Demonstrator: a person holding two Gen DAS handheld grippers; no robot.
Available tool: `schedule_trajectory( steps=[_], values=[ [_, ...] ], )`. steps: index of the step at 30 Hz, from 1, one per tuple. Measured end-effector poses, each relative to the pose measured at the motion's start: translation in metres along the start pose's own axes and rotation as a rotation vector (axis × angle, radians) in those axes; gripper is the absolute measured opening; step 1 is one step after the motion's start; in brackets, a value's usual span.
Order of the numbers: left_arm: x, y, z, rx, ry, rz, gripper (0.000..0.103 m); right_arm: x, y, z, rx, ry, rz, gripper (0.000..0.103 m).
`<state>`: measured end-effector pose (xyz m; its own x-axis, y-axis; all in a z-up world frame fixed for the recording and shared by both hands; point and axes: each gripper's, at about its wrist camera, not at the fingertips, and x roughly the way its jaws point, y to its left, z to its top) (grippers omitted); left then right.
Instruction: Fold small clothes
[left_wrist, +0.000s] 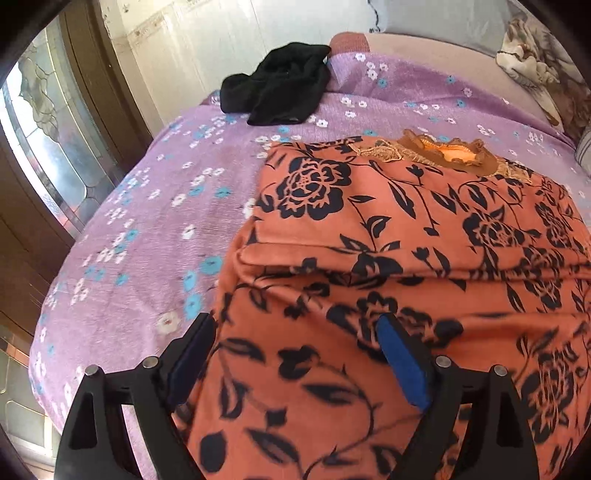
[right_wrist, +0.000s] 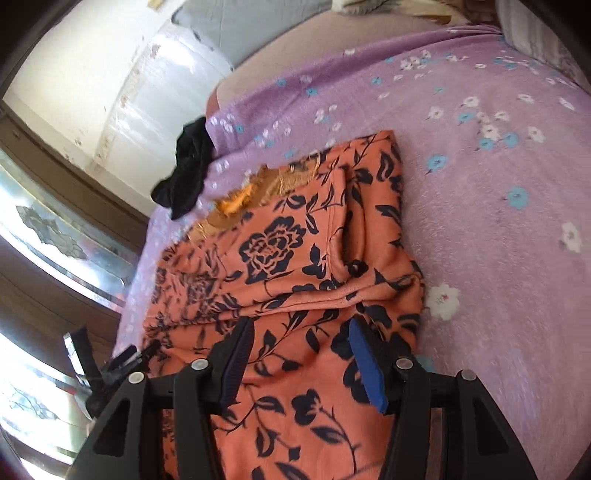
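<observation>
Midway through folding, the orange floral garment (left_wrist: 406, 229) lies partly doubled on the purple bedspread (left_wrist: 147, 229); both the left gripper (left_wrist: 295, 354) and right gripper (right_wrist: 301, 350) hover released, while black clothes (left_wrist: 277, 85) wait at eleven o'clock.

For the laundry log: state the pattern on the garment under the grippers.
Orange garment with black roses and leaves; clearest in the left wrist view.

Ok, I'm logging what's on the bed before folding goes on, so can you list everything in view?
orange garment: one, orange with black flowers, spread on the bed under both grippers
black garment: one, black, crumpled at the bed's far edge
bedsheet: one, purple with white and blue flowers, covering the bed
pillow: one, patterned, far corner
window: one, frosted glass, beside the bed
left gripper: one, black, open over the orange garment
right gripper: one, black, open over the orange garment
</observation>
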<state>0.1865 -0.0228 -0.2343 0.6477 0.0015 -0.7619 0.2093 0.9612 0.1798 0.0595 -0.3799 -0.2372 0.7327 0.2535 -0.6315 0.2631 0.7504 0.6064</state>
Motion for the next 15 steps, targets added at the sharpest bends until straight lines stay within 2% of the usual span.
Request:
schedule_trajectory(
  steps=[5,10,15],
  values=[
    [-0.022,0.031,-0.025,-0.083,0.034,-0.04,0.089,-0.032,-0.015,-0.025,0.084,-0.014,0.035,0.061],
    [-0.032,0.065,-0.058,-0.147,0.117,-0.061,0.089,-0.054,-0.031,-0.043,0.16,0.005,0.085,0.063],
    [-0.044,0.094,-0.078,-0.278,0.208,-0.182,0.089,-0.066,-0.038,-0.052,0.216,0.041,0.125,0.063]
  ],
)
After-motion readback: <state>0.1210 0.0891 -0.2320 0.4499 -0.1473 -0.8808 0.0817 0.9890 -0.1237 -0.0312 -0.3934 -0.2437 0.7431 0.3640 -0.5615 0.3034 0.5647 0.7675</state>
